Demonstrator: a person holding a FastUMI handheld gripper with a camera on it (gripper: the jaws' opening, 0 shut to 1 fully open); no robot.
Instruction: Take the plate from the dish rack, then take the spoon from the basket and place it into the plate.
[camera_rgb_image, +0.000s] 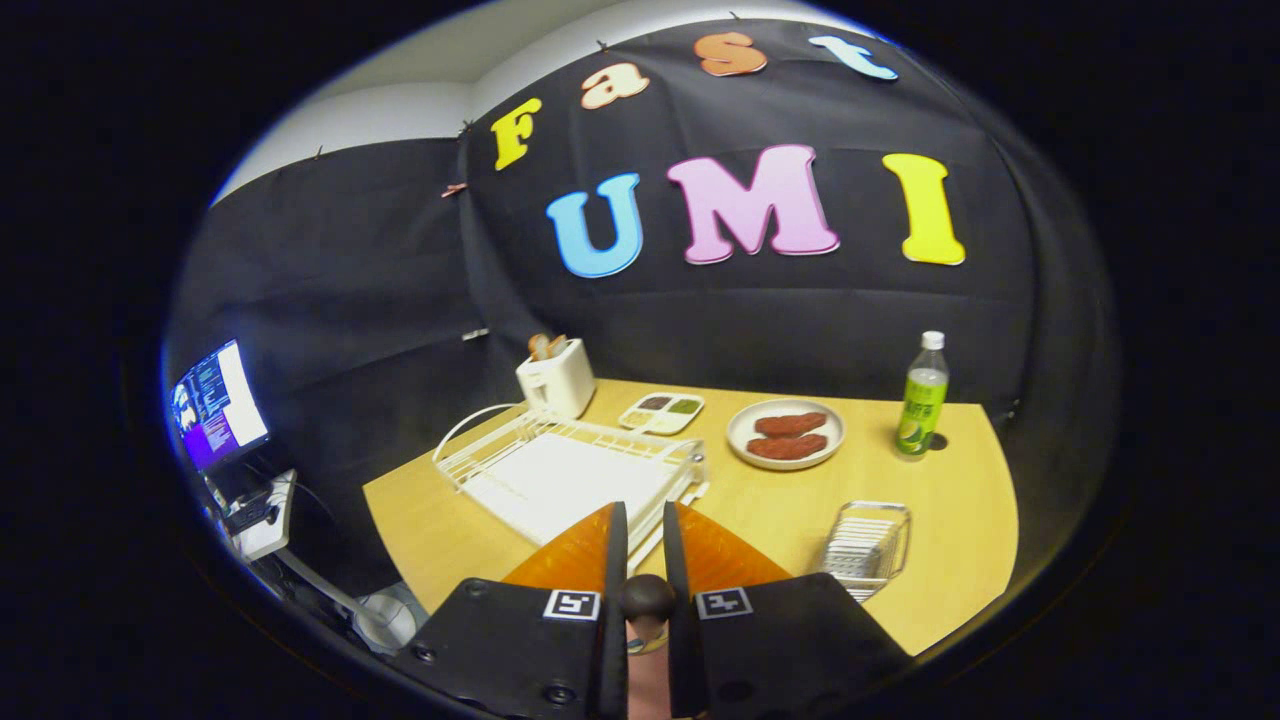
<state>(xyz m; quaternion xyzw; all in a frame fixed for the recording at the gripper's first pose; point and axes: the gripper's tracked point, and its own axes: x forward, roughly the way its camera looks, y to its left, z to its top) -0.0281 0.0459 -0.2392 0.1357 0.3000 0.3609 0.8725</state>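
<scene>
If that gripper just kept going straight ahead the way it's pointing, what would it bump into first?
Probably the white dish rack, near its front corner, which lies just ahead of the gripper. Its fingers stand close together with a narrow gap. Depth is hard to judge here, so it might pass just above the rack.

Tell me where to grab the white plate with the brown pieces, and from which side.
Take the plate by its near rim, coming low from the fingers' side. It lies flat, food fills its middle, and bare table fronts that edge; a sauce tray sits close beside it. The gripper has its fingers nearly together, a knobbed stick between them.
</scene>
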